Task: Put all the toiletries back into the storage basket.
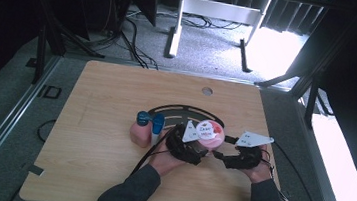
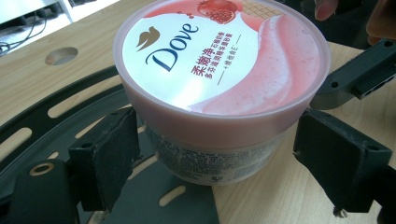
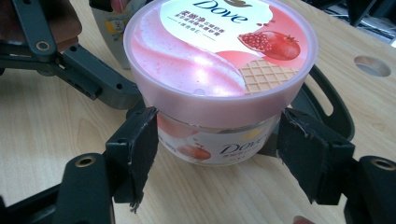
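At frame centre on the counter (image 1: pixel 94 122), the upright Dove tub (image 1: pixel 210 134) sits between the left gripper (image 1: pixel 188 144) and right gripper (image 1: pixel 241 155), both jaws apart, flanking its body.

The tub (image 2: pixel 219 93) has a pale pink lid printed with a white patch, navy lettering, a red pomegranate and a tan waffle grid. Both tools (image 1: pixel 189 147) (image 1: pixel 241 155) are black. The counter (image 1: pixel 106 103) is light wood grain. The bottle (image 1: pixel 144 127) is pink, blue-capped.
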